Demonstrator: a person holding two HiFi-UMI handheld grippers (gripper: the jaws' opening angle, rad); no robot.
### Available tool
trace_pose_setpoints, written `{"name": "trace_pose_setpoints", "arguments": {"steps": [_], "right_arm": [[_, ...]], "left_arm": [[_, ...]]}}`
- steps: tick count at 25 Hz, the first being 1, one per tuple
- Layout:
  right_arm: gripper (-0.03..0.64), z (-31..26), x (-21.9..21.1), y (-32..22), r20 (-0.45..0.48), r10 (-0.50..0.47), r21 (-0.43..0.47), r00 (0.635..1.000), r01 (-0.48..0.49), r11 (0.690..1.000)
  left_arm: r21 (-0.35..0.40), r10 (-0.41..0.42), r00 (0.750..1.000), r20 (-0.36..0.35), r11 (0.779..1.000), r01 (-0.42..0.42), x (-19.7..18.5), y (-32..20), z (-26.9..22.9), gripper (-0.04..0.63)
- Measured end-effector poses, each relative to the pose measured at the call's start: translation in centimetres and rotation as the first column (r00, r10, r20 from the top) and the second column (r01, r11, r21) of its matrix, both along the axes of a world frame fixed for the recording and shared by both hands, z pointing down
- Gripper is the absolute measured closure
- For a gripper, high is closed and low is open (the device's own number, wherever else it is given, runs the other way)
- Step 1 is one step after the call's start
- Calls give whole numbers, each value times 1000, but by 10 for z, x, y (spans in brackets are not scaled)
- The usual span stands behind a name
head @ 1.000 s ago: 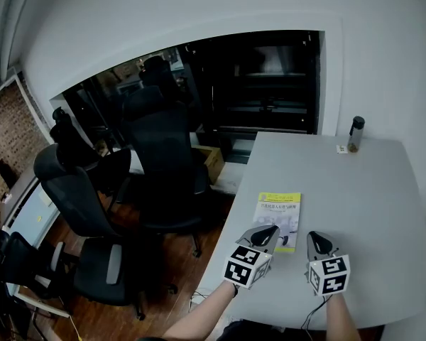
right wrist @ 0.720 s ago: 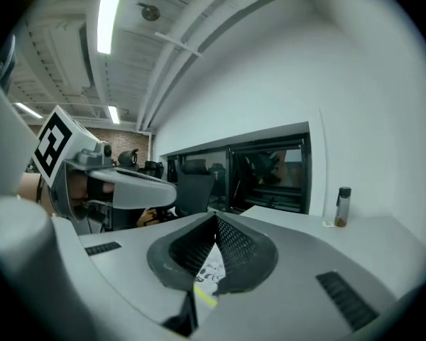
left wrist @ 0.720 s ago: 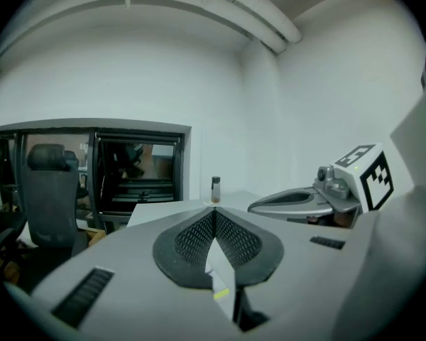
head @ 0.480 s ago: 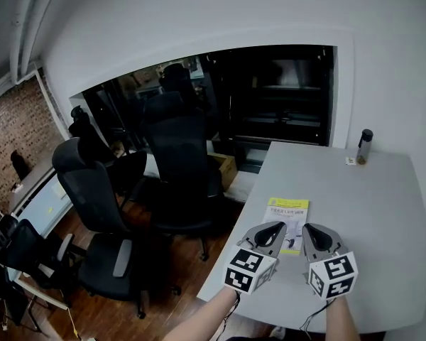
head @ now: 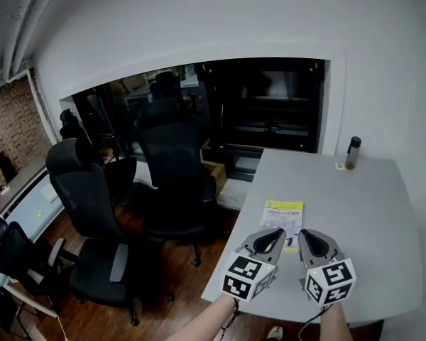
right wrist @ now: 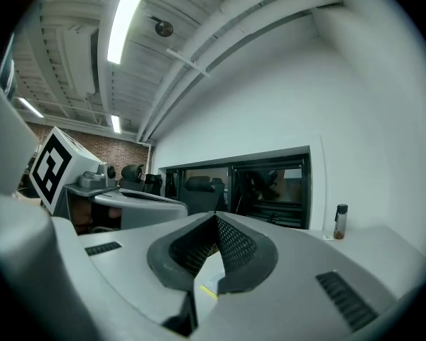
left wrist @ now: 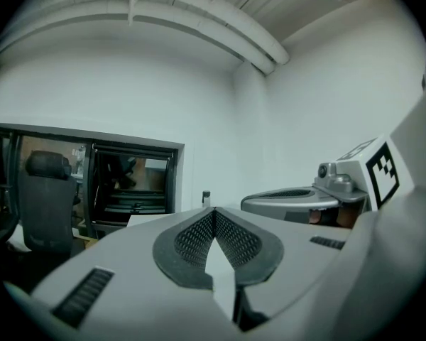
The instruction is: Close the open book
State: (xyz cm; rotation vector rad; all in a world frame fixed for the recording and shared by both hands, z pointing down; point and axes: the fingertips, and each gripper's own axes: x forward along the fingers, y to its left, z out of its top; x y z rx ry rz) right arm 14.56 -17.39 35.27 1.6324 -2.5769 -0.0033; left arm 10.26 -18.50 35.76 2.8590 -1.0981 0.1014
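The book (head: 284, 214) lies closed and flat on the grey table (head: 373, 219), its yellow and white cover facing up, near the table's left edge. My left gripper (head: 277, 233) and right gripper (head: 302, 234) hover side by side just in front of the book, pointing level, clear of it. Both are shut with nothing between the pads. In the left gripper view the left gripper (left wrist: 214, 210) has its pads meeting at the tip. In the right gripper view the right gripper (right wrist: 215, 217) is closed too, and a sliver of the book (right wrist: 207, 290) shows below its pads.
A dark bottle (head: 352, 153) and a small white item (head: 339, 166) stand at the table's far edge. Black office chairs (head: 172, 163) crowd the wooden floor left of the table. A white wall with a dark window (head: 270, 105) lies behind.
Both grippers have lifted and drawn back from the book; the left tip no longer overlaps its near corner. The book lies still.
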Motion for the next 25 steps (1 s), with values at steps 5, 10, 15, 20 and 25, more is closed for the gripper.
{"name": "trace_pose_setpoints", "arguments": {"steps": [5, 10, 15, 20, 25], "right_arm": [[612, -5, -10, 18, 9, 11, 4, 1000, -11, 1000], [612, -4, -21, 30, 14, 6, -8, 1000, -6, 1000], [612, -6, -33, 38, 16, -13, -10, 1000, 13, 1000], [612, -6, -40, 46, 15, -16, -13, 1000, 17, 1000], [612, -9, -42, 52, 16, -15, -7, 1000, 15, 1000]], "left_arm": [[1, 28, 1000, -14, 1000, -28, -7, 18, -7, 591], [-5, 44, 999, -25, 999, -44, -15, 32, -8, 591], [-8, 36, 999, -27, 999, -36, -26, 40, -9, 591], [-6, 40, 999, -30, 999, -40, -32, 49, -11, 591], [-4, 46, 999, -27, 999, -46, -32, 55, -11, 591]]}}
